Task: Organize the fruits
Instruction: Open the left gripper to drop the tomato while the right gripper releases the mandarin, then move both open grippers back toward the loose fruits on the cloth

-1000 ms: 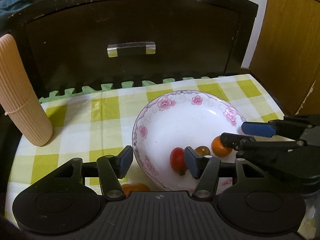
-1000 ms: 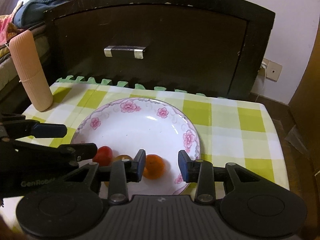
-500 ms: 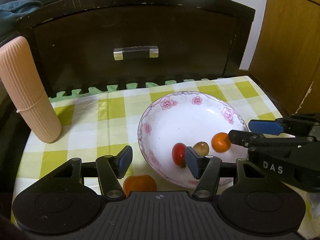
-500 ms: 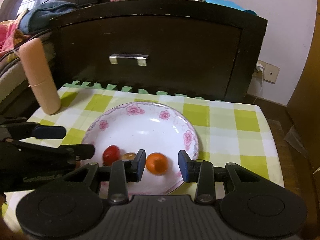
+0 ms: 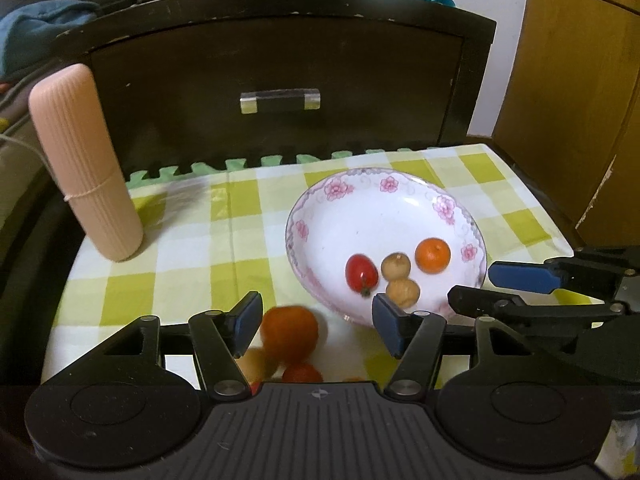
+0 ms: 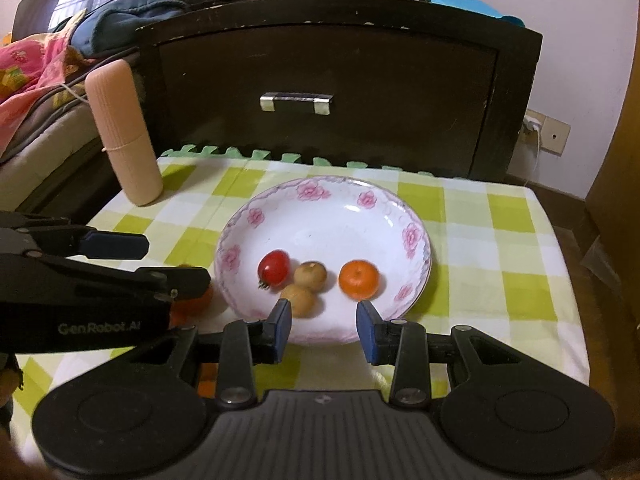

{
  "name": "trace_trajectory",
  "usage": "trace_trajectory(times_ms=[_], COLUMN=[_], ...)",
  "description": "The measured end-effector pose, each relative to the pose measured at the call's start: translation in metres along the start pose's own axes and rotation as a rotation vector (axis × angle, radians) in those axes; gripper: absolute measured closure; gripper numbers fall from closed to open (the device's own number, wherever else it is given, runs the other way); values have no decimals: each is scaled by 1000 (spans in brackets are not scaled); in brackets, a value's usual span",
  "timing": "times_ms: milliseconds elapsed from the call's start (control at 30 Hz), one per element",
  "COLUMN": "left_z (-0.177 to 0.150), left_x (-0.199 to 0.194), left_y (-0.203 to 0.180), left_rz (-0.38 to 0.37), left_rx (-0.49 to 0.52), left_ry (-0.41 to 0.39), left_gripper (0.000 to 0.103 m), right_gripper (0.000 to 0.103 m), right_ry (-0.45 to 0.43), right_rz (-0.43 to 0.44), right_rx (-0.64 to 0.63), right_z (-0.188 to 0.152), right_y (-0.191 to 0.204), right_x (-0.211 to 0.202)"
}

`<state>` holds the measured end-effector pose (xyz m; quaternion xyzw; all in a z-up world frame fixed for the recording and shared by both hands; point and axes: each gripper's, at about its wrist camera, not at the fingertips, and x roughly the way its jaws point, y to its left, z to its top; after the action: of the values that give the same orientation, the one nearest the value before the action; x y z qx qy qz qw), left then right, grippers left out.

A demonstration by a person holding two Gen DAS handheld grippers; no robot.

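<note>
Checked cloth covers the counter [image 5: 192, 248], where the plate [image 5: 400, 188] already holds a tomato [image 5: 361, 273], two longans and an orange [image 5: 432, 255], while beside it several fruits [image 5: 290, 334] wait between the left gripper [image 5: 318, 320]'s open fingers, the right gripper [image 6: 324, 326] likewise open and empty.

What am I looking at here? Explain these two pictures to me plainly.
There is no robot: a person holds a two-finger gripper in each hand, with a camera on each looking along its fingers. One picture comes from the left gripper, the other from the right gripper. Both are open and hold nothing. On the checked tablecloth sits a flowered plate with a tomato, two small brown fruits and a small orange. More fruit lies loose beside the plate, near the left gripper. A ribbed pink cylinder stands at the back left.
</note>
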<state>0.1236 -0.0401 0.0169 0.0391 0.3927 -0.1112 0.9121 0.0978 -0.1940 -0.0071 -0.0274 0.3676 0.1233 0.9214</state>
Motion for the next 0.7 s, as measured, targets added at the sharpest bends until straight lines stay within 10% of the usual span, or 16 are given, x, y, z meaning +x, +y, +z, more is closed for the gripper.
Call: trace_trajectory(times_ms=[700], left_z=[-51], left_x=[-29], left_y=[27], left_rz=[17], left_rx=[-31], left_ry=[89], left_gripper=[34], right_gripper=[68], right_ry=[112], right_rz=[126], right_rx=[-127], right_z=[-35], right_y=[47], right_x=[4])
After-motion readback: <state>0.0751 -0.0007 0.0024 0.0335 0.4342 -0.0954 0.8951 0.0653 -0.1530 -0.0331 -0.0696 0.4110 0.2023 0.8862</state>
